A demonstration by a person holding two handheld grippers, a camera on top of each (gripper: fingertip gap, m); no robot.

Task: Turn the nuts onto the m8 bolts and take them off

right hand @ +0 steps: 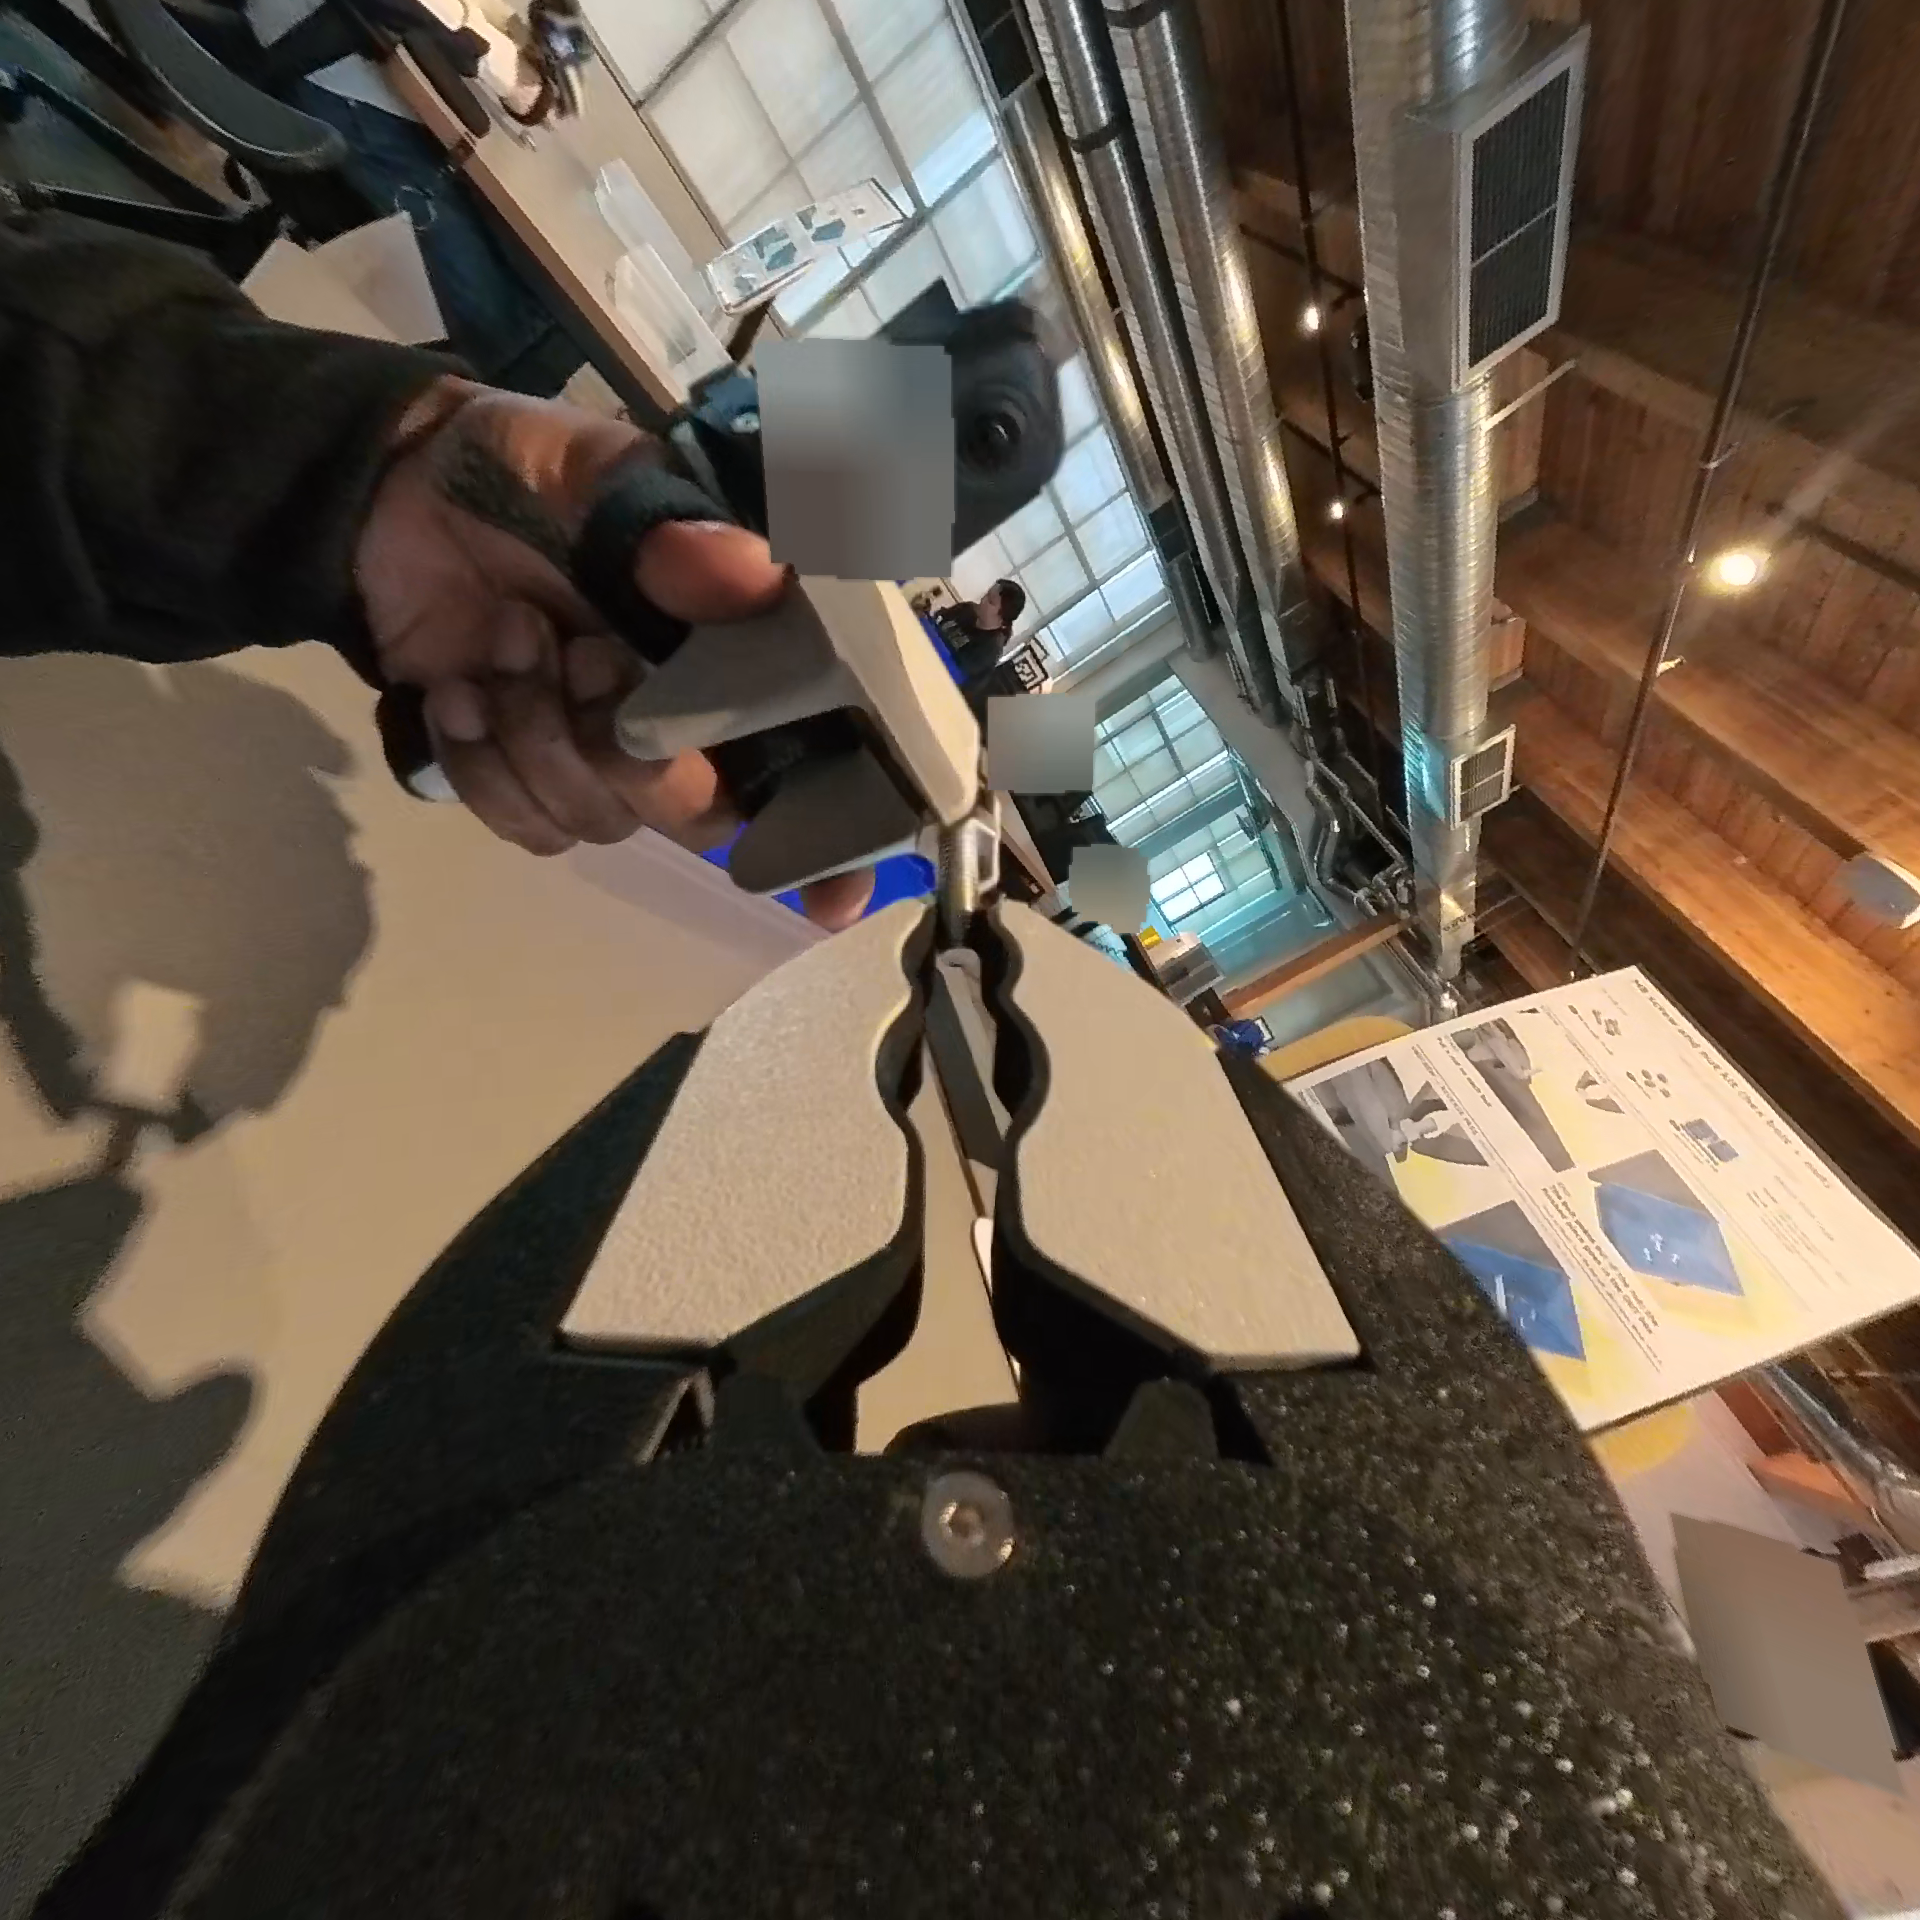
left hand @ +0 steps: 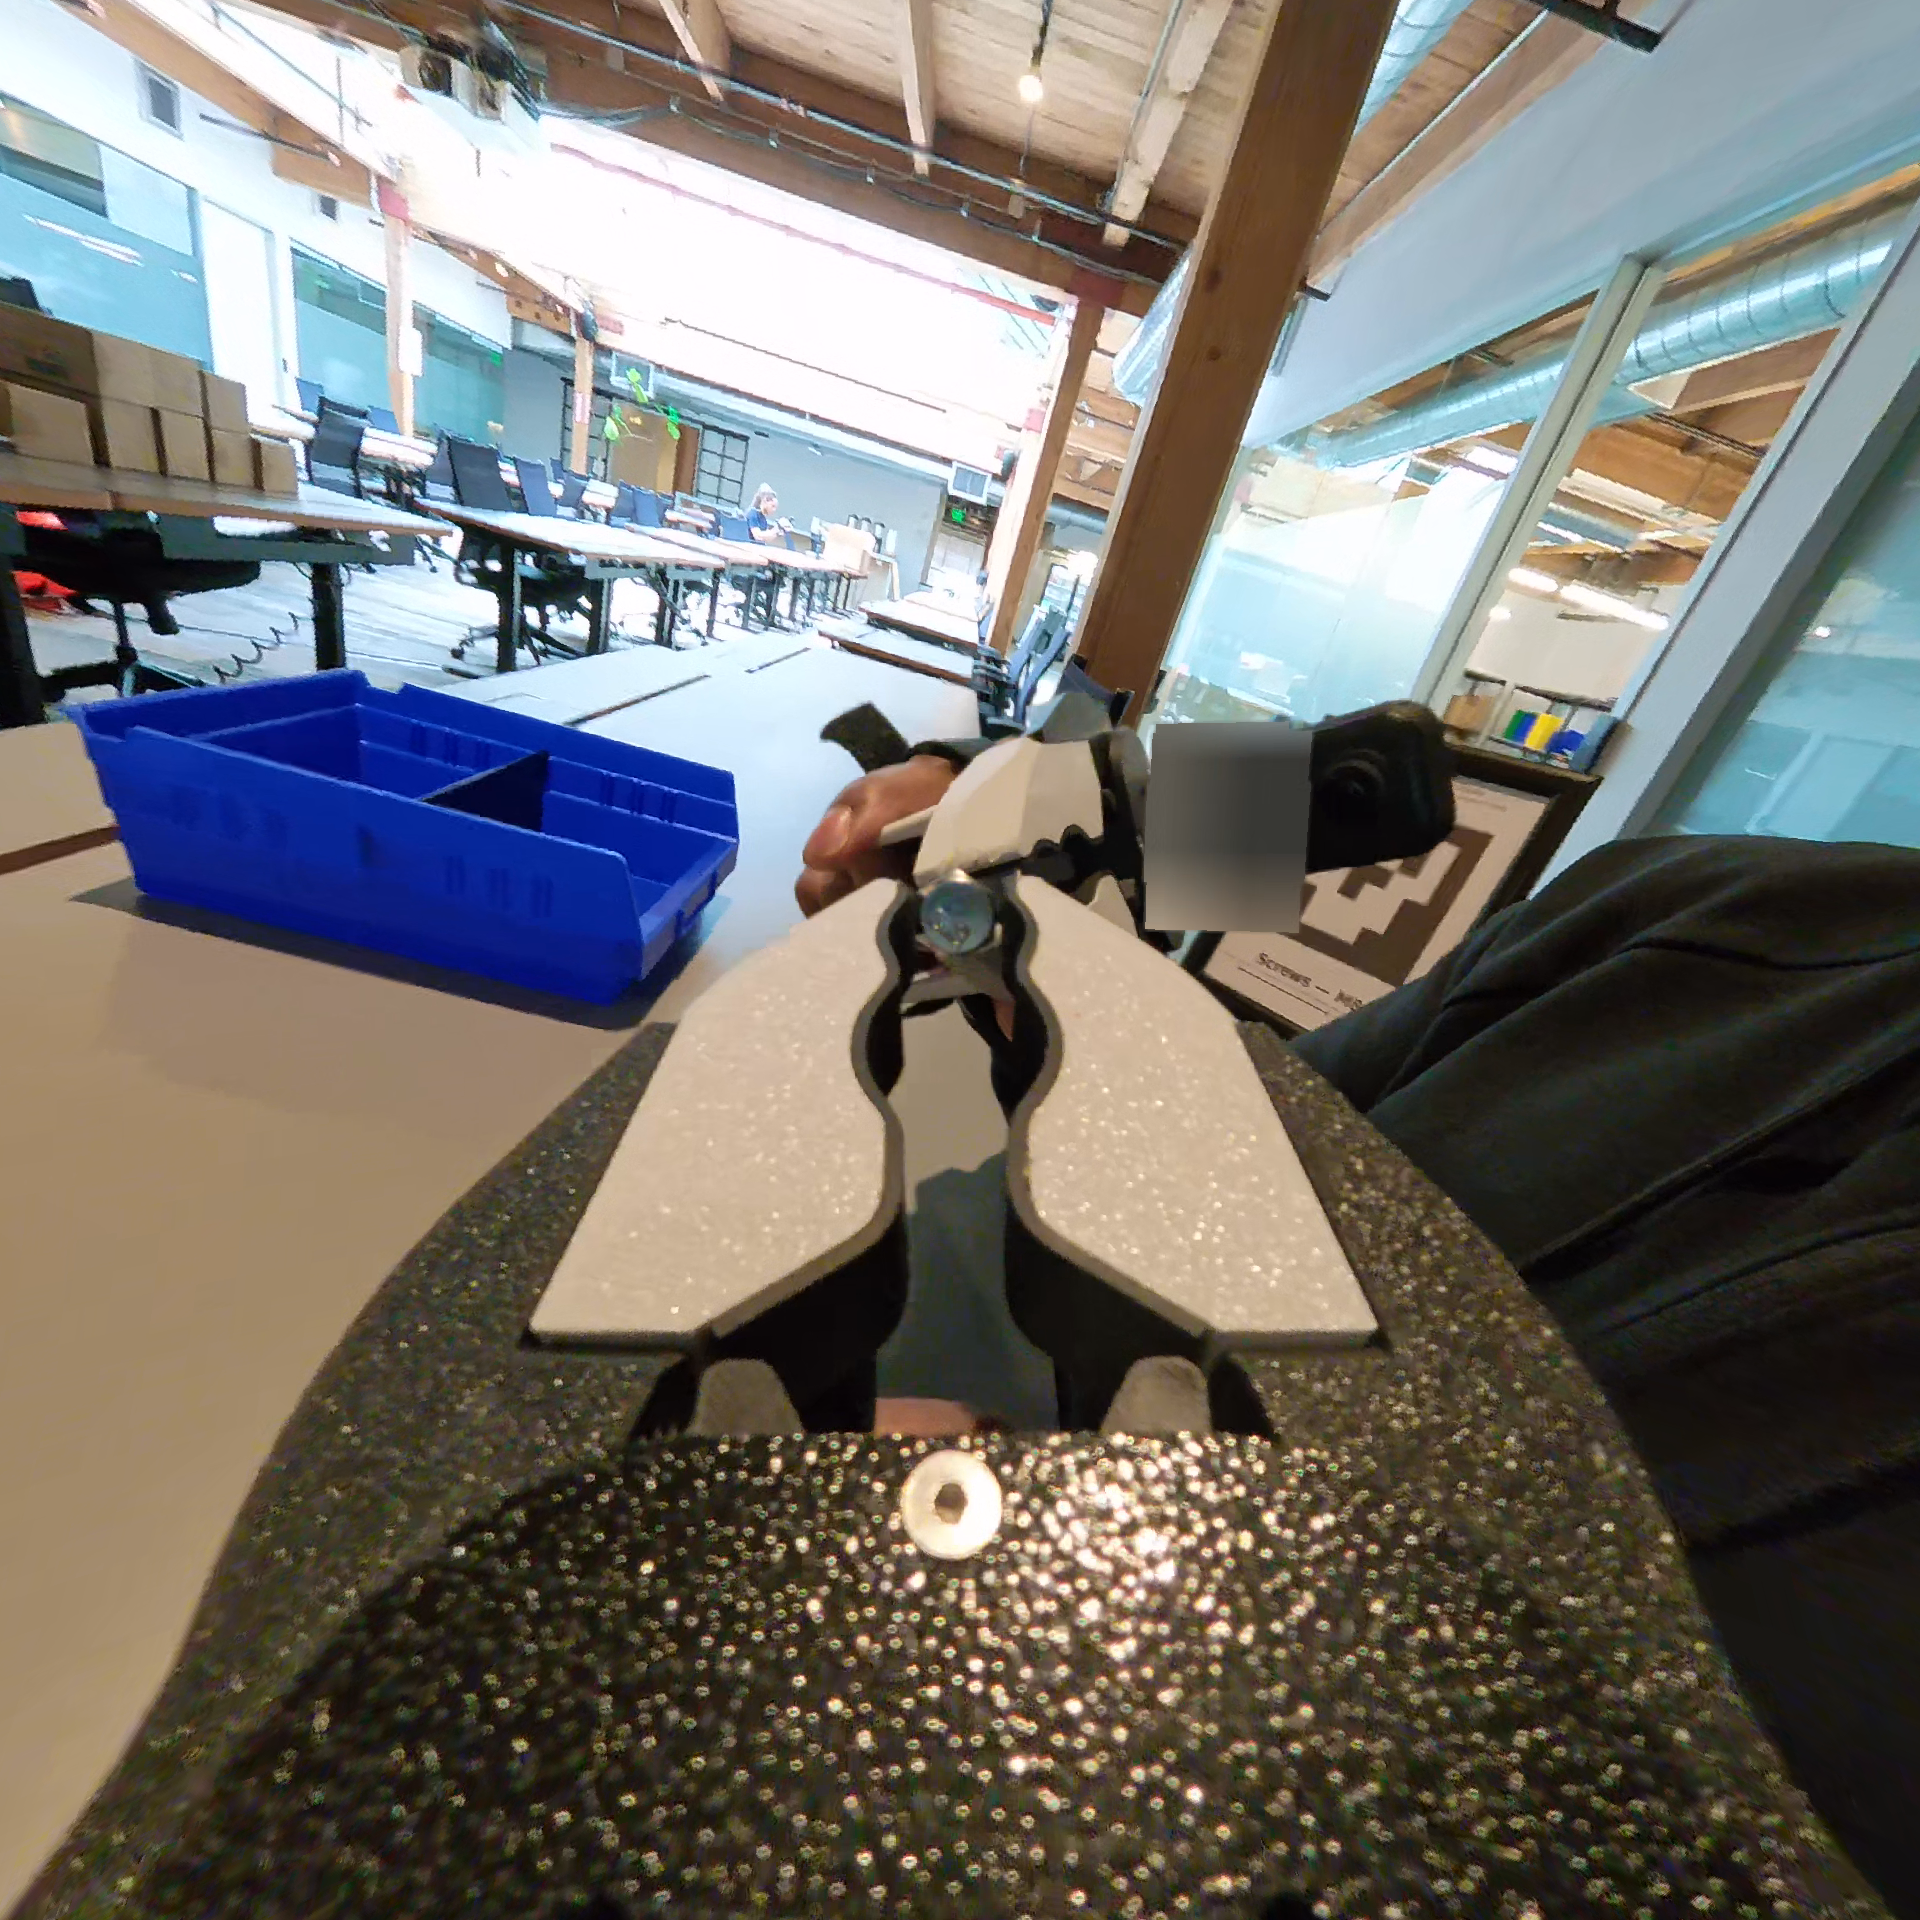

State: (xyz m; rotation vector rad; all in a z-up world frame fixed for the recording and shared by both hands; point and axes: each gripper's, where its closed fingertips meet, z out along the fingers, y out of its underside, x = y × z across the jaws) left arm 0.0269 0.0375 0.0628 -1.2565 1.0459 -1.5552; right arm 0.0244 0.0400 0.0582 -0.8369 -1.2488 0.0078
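You are pinching the head end of the bolt [left hand: 957,921] with the left gripper [left hand: 957,940], and the right gripper [right hand: 961,940] is meeting it tip to tip, closing on the threaded end just beside the nut [right hand: 977,844]. To the left of the bolt the grey table [left hand: 208,1122] is lying open up to the blue bin [left hand: 416,831], while your dark sleeve [left hand: 1662,1091] is crowding its right side. Most of the nut is hiding behind the fingertips [right hand: 935,769], so you cannot tell how far along the thread it is sitting.
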